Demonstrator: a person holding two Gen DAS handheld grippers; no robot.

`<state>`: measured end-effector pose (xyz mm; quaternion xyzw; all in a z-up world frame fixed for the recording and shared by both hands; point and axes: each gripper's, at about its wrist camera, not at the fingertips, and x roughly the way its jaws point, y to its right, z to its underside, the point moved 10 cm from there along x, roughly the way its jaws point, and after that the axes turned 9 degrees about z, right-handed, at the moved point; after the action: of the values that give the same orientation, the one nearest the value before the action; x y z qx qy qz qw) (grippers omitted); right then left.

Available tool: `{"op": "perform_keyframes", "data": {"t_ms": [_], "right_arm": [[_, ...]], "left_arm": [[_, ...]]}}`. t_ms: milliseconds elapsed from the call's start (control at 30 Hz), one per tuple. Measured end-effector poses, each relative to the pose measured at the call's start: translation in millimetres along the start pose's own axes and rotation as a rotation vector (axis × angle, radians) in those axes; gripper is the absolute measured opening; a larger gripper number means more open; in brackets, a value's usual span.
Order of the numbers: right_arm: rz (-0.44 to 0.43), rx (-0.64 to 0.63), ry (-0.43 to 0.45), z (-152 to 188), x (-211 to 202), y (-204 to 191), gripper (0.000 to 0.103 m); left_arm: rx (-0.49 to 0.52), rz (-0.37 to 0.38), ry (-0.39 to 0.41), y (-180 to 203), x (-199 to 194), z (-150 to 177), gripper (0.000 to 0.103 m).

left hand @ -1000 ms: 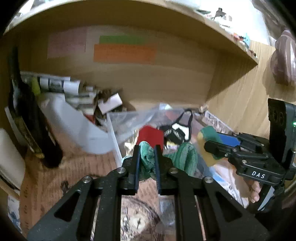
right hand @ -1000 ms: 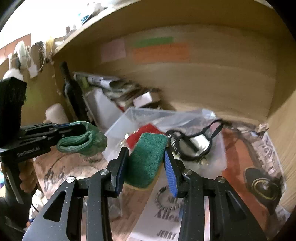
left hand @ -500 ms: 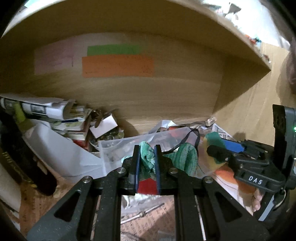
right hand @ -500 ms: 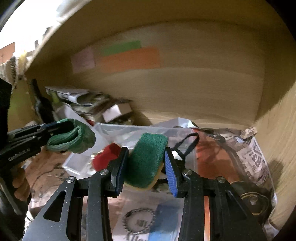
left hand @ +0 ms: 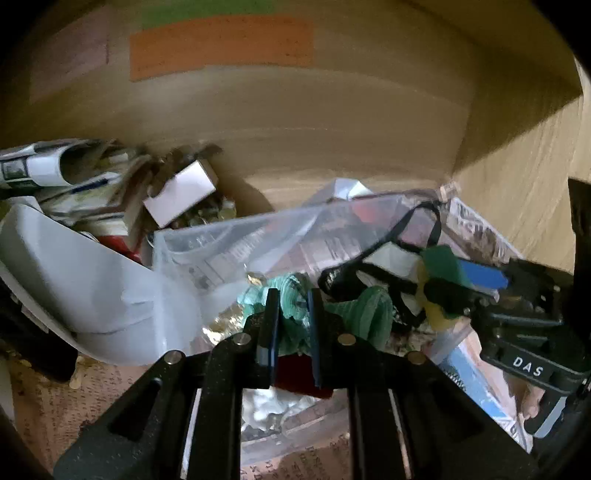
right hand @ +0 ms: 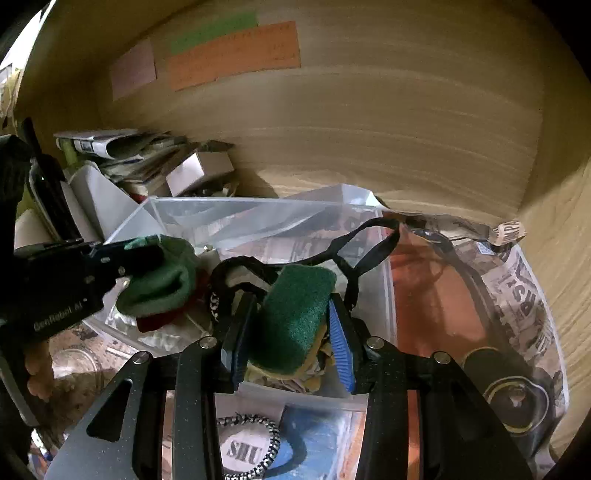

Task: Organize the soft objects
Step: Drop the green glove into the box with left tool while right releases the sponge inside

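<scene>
- Inside a wooden shelf bay, the clear plastic bin (right hand: 384, 295) serves as the landmark; both grippers hang over it.
- The left gripper (left hand: 291, 314) has its jaws drawn close together, clamped on a bunched green cloth (left hand: 293, 314), which bulges out past the fingertips above the bin's interior.
- The right gripper (right hand: 291, 325) is closed partway, its blue-padded jaws pressing both sides of a green scrub sponge (right hand: 295, 314) with a yellow underside; the sponge sits tilted above the bin's front wall.
- Seen from the right wrist, the left gripper (right hand: 144, 254) reaches in over the bin's left edge, with the green cloth (right hand: 162, 284) folded around its tip.
- Seen from the left wrist, the right gripper (left hand: 454, 284) comes in over the bin's right side, with the sponge (left hand: 439, 262) between its jaws.
- A red soft item (right hand: 155, 321) lies in the bin below the cloth.
- A black strap (right hand: 362, 236) loops up out of the bin behind the sponge.
- A clear plastic bag (right hand: 332, 199) lies draped over the bin's rear edge.
- Left of the bin sit rolled newspapers (right hand: 110, 144), a small white box (right hand: 199, 171) and a dark bottle (right hand: 48, 184).
- Printed newspaper (right hand: 517, 288) lines the shelf floor right of the bin.
- Behind the bin, an orange note (right hand: 236, 55), a green note (right hand: 214, 31) and a pink note (right hand: 133, 70) are stuck on the back wall.
</scene>
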<state>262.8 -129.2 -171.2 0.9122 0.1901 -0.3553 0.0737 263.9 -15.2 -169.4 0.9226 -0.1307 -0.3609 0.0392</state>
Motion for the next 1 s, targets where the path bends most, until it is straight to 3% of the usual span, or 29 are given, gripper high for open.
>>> {"op": "perform_keyframes", "data": {"t_ms": [200,367,433,500,633,800,1000], "right_arm": [[0.019,-0.018,-0.002,0.6,-2.5,-0.7,0.04],[0.031,-0.023,0.029,-2.6,-14.4,-0.1,0.057],[0.032,-0.027,0.042,-3.8,-20.4,-1.2,0.057],[0.028,-0.024,0.055,-5.1,-28.5,-1.4,0.057],[0.011,-0.019,0.084,-6.5,-46.3,-4.6,0.058],[-0.006,-0.033,0.124,-1.2,-70.7,-13.3,0.069],[-0.037,-0.057,0.082,24.0,-71.0,-25.9,0.07]], "left_arm": [[0.023,-0.009,-0.048,4.0,8.0,11.7,0.014],[0.001,0.001,-0.057,1.3,2.6,14.9,0.025],[-0.01,0.007,-0.046,-0.2,-3.6,15.1,0.038],[-0.017,0.01,-0.032,-1.0,-11.2,14.2,0.042],[-0.023,0.024,-0.001,-0.4,-31.2,12.8,0.045],[-0.009,0.024,0.046,1.9,-58.4,11.5,0.05],[-0.006,0.028,0.081,2.3,-85.6,20.8,0.062]]}}
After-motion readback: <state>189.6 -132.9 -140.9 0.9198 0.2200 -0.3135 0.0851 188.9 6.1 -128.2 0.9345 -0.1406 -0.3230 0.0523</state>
